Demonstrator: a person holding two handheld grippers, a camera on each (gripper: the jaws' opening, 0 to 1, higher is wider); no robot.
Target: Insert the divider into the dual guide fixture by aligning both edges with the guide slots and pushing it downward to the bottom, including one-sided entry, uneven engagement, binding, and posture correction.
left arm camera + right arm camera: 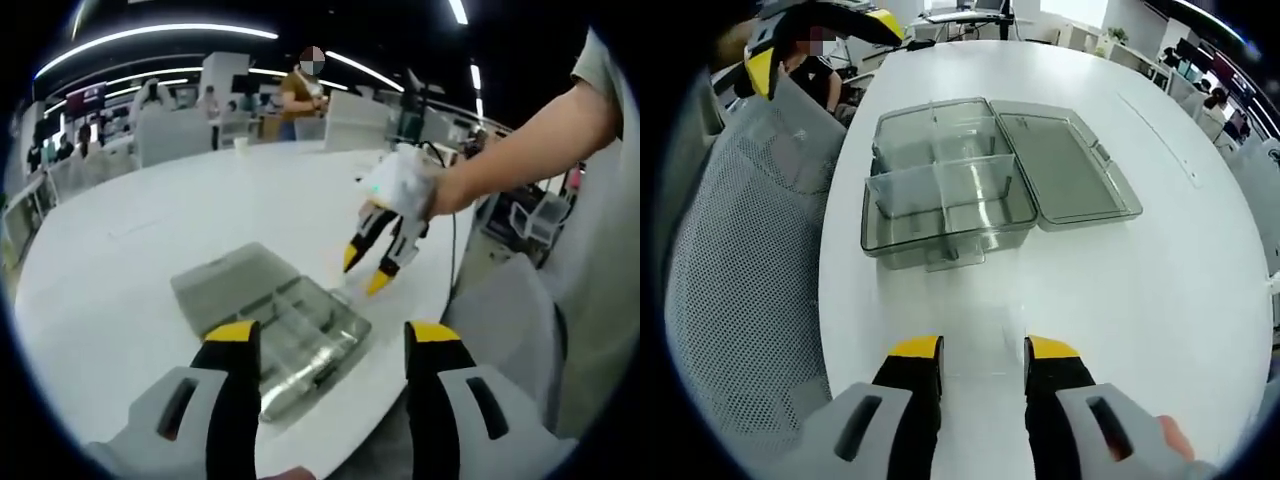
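Writing: none readable on the clear lidded box [950,190].
Left tongs [330,350]: open, empty.
Right tongs [983,365]: open, empty.
Divider: hard to make out.

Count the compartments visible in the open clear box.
2. In the right gripper view, a divider splits the box into a far compartment and a near one. The lid lies open beside it. Further clear partitions may be hard to see.
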